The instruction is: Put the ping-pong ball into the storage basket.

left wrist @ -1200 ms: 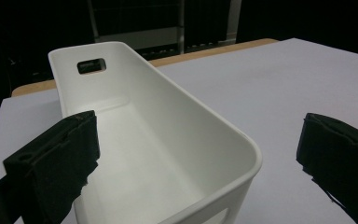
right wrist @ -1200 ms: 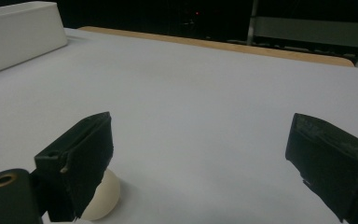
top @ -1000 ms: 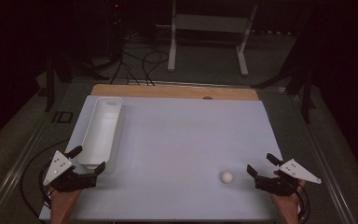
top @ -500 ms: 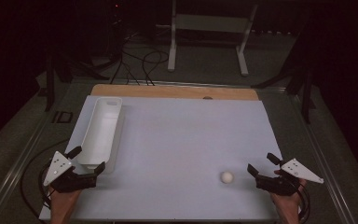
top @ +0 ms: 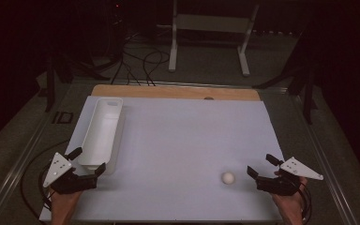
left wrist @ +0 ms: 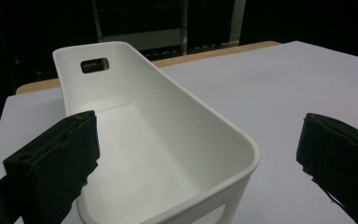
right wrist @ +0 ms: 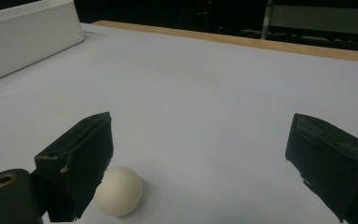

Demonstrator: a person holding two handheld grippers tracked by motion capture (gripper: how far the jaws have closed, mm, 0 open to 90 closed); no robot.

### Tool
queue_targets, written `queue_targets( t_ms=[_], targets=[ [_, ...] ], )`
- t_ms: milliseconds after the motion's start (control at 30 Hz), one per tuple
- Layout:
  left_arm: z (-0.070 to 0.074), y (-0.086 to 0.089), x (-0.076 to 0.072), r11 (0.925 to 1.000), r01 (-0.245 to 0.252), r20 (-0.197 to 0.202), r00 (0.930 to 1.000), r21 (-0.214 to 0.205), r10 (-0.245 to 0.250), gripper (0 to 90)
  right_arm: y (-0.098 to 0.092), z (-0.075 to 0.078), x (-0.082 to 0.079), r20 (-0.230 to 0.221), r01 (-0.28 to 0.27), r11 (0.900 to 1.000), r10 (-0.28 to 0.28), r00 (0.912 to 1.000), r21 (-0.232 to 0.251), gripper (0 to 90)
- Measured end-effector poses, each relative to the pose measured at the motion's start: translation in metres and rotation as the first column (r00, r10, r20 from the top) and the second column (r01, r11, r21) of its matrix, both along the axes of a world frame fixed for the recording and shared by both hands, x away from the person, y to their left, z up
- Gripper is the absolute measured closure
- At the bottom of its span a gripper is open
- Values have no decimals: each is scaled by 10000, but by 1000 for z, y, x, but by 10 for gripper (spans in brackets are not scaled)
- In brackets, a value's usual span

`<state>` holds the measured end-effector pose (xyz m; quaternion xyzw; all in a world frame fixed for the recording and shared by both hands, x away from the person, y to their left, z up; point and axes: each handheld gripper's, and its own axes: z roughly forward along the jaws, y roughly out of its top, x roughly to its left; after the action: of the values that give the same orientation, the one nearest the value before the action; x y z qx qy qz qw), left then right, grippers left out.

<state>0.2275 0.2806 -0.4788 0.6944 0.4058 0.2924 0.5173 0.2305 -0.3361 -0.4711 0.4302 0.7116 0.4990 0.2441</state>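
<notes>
Step in hand, as judged: approach, nothing gripped. Right gripper (top: 261, 168) sits with jaws spread, just right of the ball (top: 228, 177) at near right. Left gripper (top: 88, 161), jaws spread, faces the bin's (top: 101, 133) near end. Next move calls for centring the right jaws on the ball.

The bin (left wrist: 177, 140) looks like smooth, slightly glossy white plastic. The ball (right wrist: 119, 191) is matt. The desk (top: 178, 91) shows bare wood under a smooth matt white sheet (top: 192, 140).

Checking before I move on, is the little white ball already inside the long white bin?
No, the ball lies on the white table cover near the right gripper, far from the bin.
</notes>
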Motion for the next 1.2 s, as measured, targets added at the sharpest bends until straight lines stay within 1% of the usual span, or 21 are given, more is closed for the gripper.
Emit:
queue_targets(
  t_ms=[67, 333, 500, 533, 567, 733, 1200],
  targets=[
    [0, 0, 0, 10000, 14, -24, 10000, 45, -14, 0, 0, 1, 1, -41, -39, 10000, 39, 10000, -67, 71],
    [-1, 0, 0, 10000, 32, -27, 10000, -1, -32, 0, 5, 9, 4, -156, -197, 9992, 191, 9997, -341, 71],
    [-1, 1, -1, 10000, 5, -9, 10000, -83, -5, 0, 6, 14, 5, -134, -219, 9985, 212, 9997, -495, 71],
    [-1, 1, -2, 9999, -17, -1, 10000, -154, 17, 0, 7, 15, 5, -158, -221, 9985, 213, 9996, -501, 71],
    [-1, 1, -2, 9998, -18, -3, 10000, -174, 18, 0, 8, 18, 6, -170, -293, 9979, 283, 9995, -580, 71],
    [-1, 0, -2, 9999, 2, -1, 10000, -121, -2, 0, 10, 22, 7, -192, -338, 9966, 325, 9993, -758, 71],
    [-1, 1, -3, 9999, -37, 33, 10000, -135, 37, 0, 16, 25, 10, -645, -551, 9920, 480, 9968, -1137, 71]
  ],
)
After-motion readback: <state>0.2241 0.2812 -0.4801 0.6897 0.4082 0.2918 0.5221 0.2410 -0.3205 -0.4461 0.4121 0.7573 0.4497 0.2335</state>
